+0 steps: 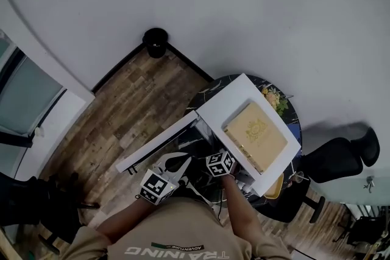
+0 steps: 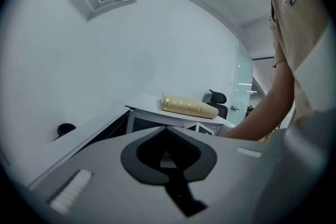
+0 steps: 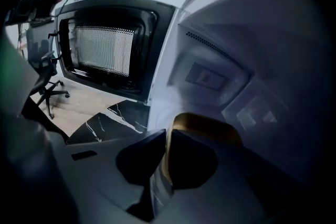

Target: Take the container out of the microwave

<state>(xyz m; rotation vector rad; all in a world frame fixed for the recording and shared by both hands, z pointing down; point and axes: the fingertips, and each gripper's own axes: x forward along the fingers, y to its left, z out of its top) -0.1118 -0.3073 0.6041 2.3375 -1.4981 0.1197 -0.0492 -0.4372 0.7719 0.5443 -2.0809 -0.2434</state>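
- A white wall and a wood-plank floor (image 1: pixel 137 103) surround a round black marble table (image 3: pixel 113 122), and a white microwave (image 1: pixel 234 100) stands on the table
- The microwave door (image 3: pixel 105 50) is swung wide open to the left; its dark frame holds a pale mesh window
- A flat gold box (image 1: pixel 256 136) lies on the microwave's top, and the left gripper view shows it from the side as a low gold slab
- A black office chair (image 1: pixel 341 158) stands beyond the table, and a small black bin (image 1: pixel 155 41) sits against the wall
- The container (image 3: pixel 210 126) is inside the microwave's dim cavity, low down and just past the door opening
- The container is amber-yellow with a smooth, rounded rim; only its near edge and part of its curved wall show, and the rest is behind the jaws
- The right gripper (image 3: pixel 167 135) reaches into the cavity, and its dark jaws are pinched on the container's thin near wall, one jaw on each side of it
- The left gripper (image 2: pixel 167 131) is held outside the microwave, in front of the open door; its jaw tips meet and nothing is between them
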